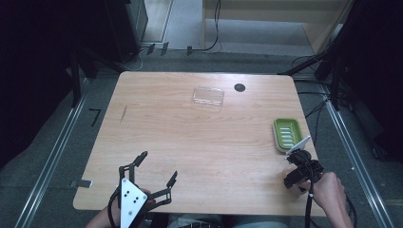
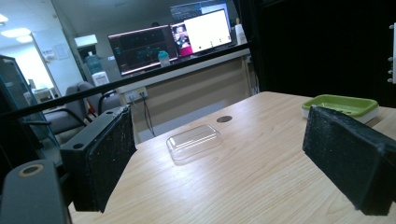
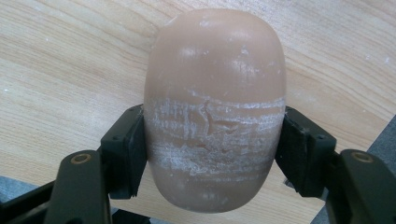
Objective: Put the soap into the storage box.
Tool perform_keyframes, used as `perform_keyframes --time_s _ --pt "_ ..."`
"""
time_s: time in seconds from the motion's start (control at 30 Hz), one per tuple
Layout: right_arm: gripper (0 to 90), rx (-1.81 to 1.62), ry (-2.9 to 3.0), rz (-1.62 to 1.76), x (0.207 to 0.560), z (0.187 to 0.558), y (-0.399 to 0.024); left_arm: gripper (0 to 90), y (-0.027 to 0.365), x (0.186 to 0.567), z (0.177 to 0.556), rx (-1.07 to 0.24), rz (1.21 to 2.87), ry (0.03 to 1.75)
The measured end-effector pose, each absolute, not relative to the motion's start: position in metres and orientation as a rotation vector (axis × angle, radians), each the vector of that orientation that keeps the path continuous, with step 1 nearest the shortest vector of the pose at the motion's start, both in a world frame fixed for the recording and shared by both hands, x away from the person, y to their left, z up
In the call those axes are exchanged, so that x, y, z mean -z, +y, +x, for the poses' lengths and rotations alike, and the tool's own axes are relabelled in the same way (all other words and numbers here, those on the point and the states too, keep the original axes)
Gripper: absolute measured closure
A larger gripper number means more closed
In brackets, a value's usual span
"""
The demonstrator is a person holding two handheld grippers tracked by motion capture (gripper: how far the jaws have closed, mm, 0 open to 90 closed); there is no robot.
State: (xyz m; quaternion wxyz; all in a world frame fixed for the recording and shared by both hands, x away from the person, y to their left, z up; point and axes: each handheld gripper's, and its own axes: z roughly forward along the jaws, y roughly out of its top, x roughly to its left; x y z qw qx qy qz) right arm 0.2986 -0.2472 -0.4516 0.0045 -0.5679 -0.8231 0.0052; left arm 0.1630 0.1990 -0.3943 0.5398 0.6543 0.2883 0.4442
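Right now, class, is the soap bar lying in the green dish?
No: the soap bar is clamped in the right tool above the table, not in the green dish.

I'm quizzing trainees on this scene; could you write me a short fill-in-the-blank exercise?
1. The right gripper is shut on a tan bar of ____.
2. The left gripper has its jaws ____.
3. The soap dish is coloured ____.
4. The lid on the table is ____, not opaque.

Missing: soap; open; green; clear

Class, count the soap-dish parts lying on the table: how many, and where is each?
2. The clear lid lies at the far middle, beside the round hole. The green tray sits at the right edge, just beyond the right gripper. None looks hidden.
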Motion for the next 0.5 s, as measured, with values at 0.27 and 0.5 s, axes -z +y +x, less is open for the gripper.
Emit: perform_keyframes --time_s 0.27,0.5 --pt "33.7 -0.012 -2.592 -1.778 0.4477 0.2992 -0.2479 9.9 0.199 0.3943 0.1633 -1.054 1.554 0.686" --pt "33.7 -0.007 -2.601 -1.779 0.4416 0.3048 -0.25 9.9 0.199 0.3944 0.1637 -1.053 1.553 0.687"
